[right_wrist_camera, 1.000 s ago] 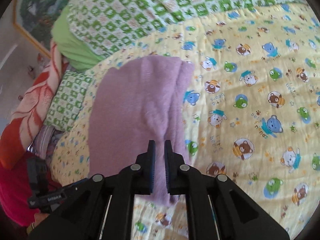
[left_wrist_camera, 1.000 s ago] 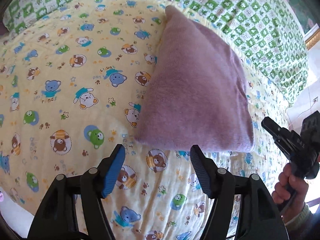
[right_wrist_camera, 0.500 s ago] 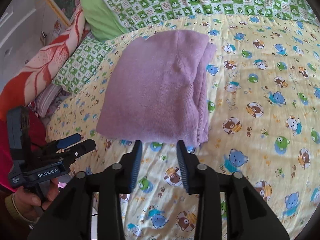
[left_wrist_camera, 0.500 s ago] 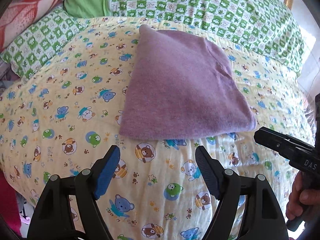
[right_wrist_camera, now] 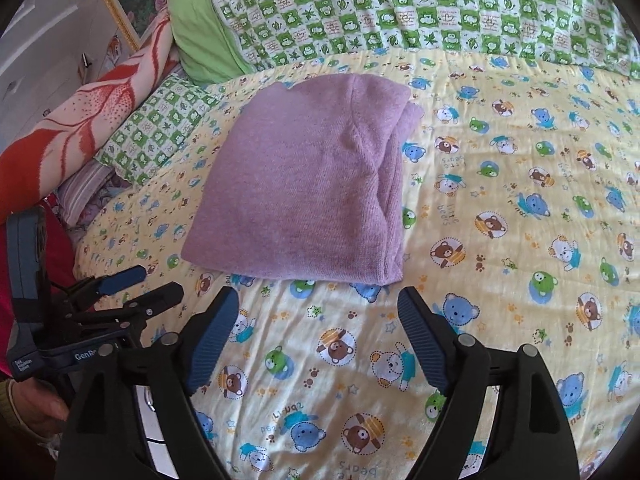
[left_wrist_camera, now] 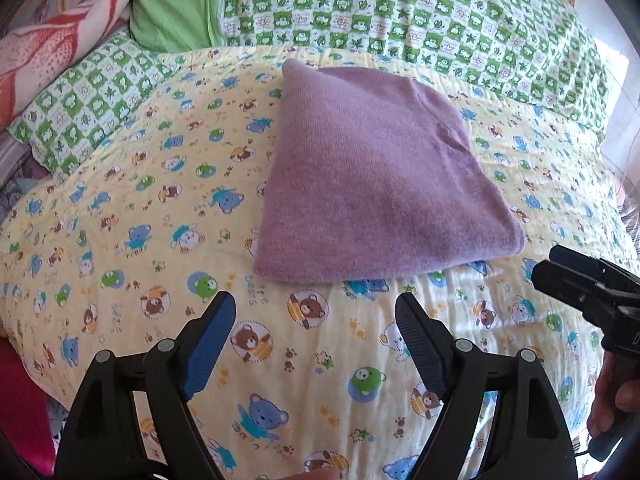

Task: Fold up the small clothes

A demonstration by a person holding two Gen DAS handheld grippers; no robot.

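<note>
A purple knit garment [left_wrist_camera: 372, 184] lies folded into a flat stack on the yellow bear-print bedspread [left_wrist_camera: 120, 240]. It also shows in the right wrist view [right_wrist_camera: 308, 184], with its layered edges on the right side. My left gripper [left_wrist_camera: 316, 332] is open and empty, held back from the garment's near edge. My right gripper [right_wrist_camera: 320, 332] is open and empty, also short of the near edge. Each gripper shows in the other's view, the right one [left_wrist_camera: 592, 292] at the right edge, the left one [right_wrist_camera: 120, 292] at the left.
A green checked quilt [left_wrist_camera: 400, 12] lies along the far side. A green checked pillow [right_wrist_camera: 160, 128], a lime green pillow [right_wrist_camera: 200, 36] and a red and cream blanket [right_wrist_camera: 80, 116] sit at the far left. The bed's edge drops off at the left.
My right gripper has let go of the garment and opened wide. Both grippers have drawn back from the garment, which now lies still and folded.
</note>
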